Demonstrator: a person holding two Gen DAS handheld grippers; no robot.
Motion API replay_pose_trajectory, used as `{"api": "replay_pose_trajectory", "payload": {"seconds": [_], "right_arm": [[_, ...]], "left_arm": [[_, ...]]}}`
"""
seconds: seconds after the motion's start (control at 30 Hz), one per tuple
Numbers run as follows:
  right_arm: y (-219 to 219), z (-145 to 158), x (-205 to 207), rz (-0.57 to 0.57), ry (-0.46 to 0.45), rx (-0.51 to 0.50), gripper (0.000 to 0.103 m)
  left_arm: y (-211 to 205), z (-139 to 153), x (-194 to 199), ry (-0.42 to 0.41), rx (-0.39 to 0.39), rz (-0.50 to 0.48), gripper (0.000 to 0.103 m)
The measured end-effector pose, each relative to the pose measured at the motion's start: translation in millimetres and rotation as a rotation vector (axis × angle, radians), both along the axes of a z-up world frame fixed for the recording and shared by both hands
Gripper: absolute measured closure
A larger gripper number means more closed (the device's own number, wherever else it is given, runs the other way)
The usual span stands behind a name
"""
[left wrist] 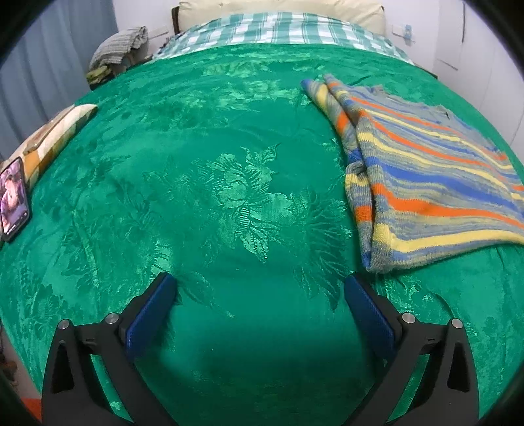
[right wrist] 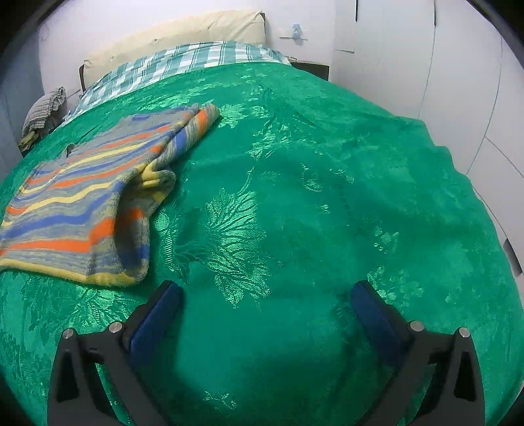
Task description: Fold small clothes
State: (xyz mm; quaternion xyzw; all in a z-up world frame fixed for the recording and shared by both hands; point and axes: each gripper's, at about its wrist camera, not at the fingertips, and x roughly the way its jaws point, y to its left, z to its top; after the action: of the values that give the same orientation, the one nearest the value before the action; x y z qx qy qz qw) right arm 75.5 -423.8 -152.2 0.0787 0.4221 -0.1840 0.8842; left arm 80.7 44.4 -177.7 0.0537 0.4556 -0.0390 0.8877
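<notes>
A small striped knit sweater [left wrist: 435, 173] in grey, blue, orange and yellow lies flat on the green bedspread [left wrist: 229, 157], with both sleeves folded in over its sides. In the left wrist view it sits to the upper right of my left gripper [left wrist: 260, 283], which is open and holds nothing. In the right wrist view the same sweater [right wrist: 85, 203] lies to the upper left of my right gripper [right wrist: 265, 291], also open and empty. Both grippers hover over bare bedspread [right wrist: 327, 183] beside the sweater's hem corners.
A phone [left wrist: 13, 200] and a checked cushion [left wrist: 55, 134] lie at the bed's left edge. A plaid sheet [left wrist: 281, 31] and a cream pillow [left wrist: 281, 9] are at the head. A heap of clothes [left wrist: 118, 46] sits beyond the far left corner. White cupboard doors [right wrist: 458, 82] stand to the right.
</notes>
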Motion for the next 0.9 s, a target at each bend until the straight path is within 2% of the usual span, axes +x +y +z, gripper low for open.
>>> {"api": "replay_pose_trajectory", "payload": {"seconds": [0.9], "right_arm": [[4.6, 0.0, 2.4, 0.001, 0.020, -0.015, 0.000]], "left_arm": [[-3.4, -2.8, -2.7, -0.035, 0.030, 0.005, 0.001]]}}
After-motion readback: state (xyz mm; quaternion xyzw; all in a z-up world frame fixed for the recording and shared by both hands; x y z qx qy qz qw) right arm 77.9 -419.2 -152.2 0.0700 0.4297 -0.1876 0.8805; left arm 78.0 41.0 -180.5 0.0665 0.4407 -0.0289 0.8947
